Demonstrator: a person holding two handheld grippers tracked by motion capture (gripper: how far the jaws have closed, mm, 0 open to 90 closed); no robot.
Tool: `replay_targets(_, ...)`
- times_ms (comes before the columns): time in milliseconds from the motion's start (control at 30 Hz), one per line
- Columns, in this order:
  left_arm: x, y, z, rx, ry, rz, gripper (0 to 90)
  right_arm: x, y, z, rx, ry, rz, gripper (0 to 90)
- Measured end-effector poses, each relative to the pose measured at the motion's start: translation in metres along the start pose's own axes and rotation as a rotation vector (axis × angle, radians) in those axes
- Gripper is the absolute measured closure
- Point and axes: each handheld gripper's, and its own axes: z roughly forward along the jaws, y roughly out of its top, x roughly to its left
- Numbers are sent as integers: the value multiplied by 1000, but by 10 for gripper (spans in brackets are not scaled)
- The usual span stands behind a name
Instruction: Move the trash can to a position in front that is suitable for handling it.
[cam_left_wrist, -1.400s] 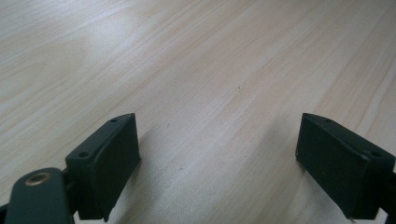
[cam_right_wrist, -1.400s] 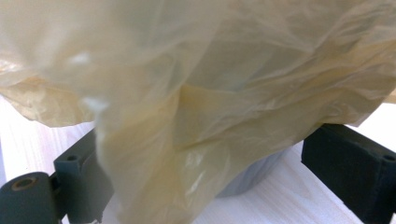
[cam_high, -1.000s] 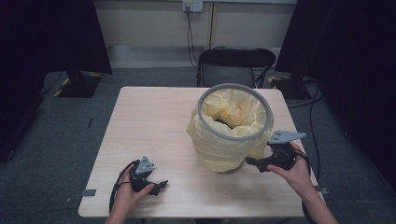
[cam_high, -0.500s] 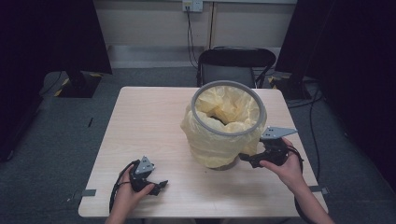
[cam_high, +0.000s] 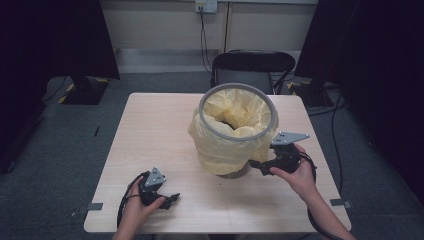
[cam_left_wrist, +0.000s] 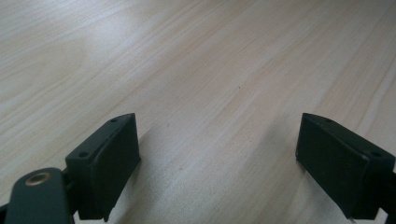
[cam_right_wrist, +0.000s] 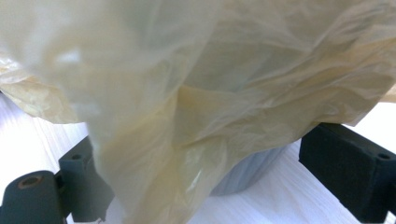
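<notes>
The yellow bin liner (cam_high: 227, 142) drapes our grey bin (cam_high: 236, 111) mid-table, our right gripper (cam_high: 256, 164) spread against its near-right side, our left gripper (cam_high: 172, 198) released, resting near-left.

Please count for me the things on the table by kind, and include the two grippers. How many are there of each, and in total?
Bin with grey rim: 1
Yellow bag lining the bin and hanging over its side: 1
Grippers: 2, the left gripper and the right gripper, both with fingers apart
Total: 4
</notes>
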Motion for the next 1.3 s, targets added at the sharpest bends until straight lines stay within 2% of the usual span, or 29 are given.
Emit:
replay_targets(1033, 0, 0, 0, -2, 0, -4, 127, 4, 24, 43, -10, -8, 14, 93)
replay_targets(1300, 0, 0, 0, -3, 0, -4, 127, 6, 31, 52, -6, -18, 5, 93)
